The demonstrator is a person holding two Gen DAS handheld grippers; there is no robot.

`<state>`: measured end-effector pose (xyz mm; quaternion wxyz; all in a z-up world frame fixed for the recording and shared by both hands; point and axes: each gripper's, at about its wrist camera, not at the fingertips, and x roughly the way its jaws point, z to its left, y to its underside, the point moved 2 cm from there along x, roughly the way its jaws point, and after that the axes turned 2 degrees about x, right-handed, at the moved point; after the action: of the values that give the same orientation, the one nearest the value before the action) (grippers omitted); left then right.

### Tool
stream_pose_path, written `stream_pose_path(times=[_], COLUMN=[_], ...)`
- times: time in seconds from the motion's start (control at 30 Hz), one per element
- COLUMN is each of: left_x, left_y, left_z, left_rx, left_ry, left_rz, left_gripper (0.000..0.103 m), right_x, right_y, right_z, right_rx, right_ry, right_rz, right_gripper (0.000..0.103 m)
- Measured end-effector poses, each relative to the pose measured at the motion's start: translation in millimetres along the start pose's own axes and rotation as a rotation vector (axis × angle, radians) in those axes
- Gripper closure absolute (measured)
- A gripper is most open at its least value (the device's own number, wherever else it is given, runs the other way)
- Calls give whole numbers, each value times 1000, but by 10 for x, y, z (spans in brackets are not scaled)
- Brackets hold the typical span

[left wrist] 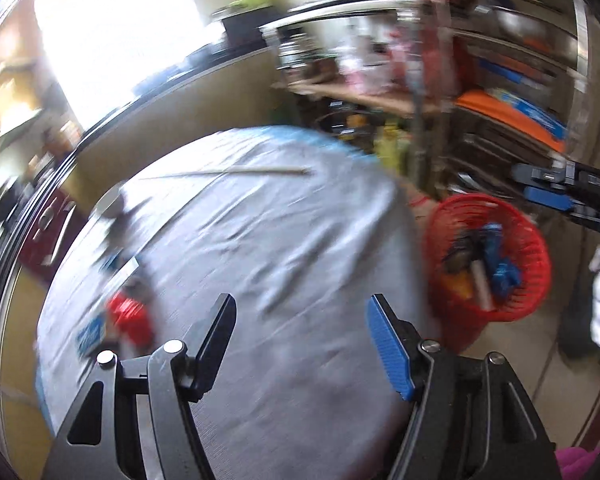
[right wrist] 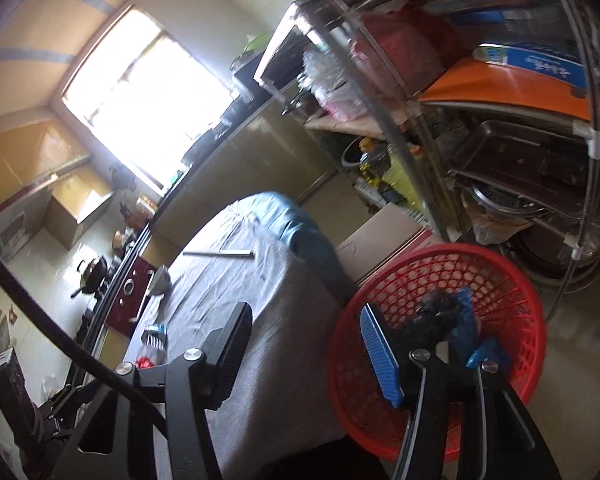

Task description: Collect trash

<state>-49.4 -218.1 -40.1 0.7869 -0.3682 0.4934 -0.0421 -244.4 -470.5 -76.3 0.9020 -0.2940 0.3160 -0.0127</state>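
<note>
Left gripper [left wrist: 300, 344] stands wide with nothing between its pads, hanging over the grey cloth on the table [left wrist: 260, 240]. Right gripper [right wrist: 304, 356] is likewise wide and empty, straddling the table edge and the rim of the red basket [right wrist: 512, 280], which sits on the floor just beside the table. Basket already holds trash: blue crumpled pieces, a dark wad, a pale tube [left wrist: 482, 284]. Trash left on the table sits at the far side from the basket: a red item [left wrist: 130, 316], a small bottle [right wrist: 155, 342], a blue-and-white wrapper [left wrist: 90, 334]. A long thin stick [right wrist: 220, 254] and a bowl [right wrist: 160, 280] lie further off; whether these count as trash is unclear. Risks, as judged: a reach across may drag the loose, creased cloth and shift everything on it; the bottle may roll off the near edge; a low swing of the right gripper could tip the basket. Left view is heavily smeared, so the red item's identity cannot be told. Basket bottom is hidden behind the right finger.
</note>
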Motion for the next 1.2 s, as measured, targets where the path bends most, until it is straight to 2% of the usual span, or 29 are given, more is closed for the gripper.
stream_pose_path(times=[0.17,0.27,0.37,0.5,0.6,0.77,1.13,1.2], left_x=[40,2,-32,80,162,276,582,562], left_y=[472,738,1006,1389,1587,1788,2015,2011], left_z=[801,1267,1687,2007,2063,2154,2198,2200], left_rx=[-207,-355,-503,-645,-674,-715,-739,-736], left_ry=[-145,-217,-249,-253,-276,-286,-224,-207], left_rz=[25,11,-15,24,49,64,93,69], left_gripper=[34,34,33,32,32,31,29,29], right_x=[326,544,768,1173,1416,1638,1760,1770], right_y=[219,383,617,1006,1296,1623,1642,1659], right_z=[489,914,1356,1747,1919,1999,1854,1845], right_rx=[-120,-224,-335,-379,-423,-491,-422,-417], right_ry=[-16,-66,-135,-190,-189,-162,-151,-151], right_rz=[90,124,110,182,238,260,286,287], right_gripper=[43,43,43,43,43,43,43,43])
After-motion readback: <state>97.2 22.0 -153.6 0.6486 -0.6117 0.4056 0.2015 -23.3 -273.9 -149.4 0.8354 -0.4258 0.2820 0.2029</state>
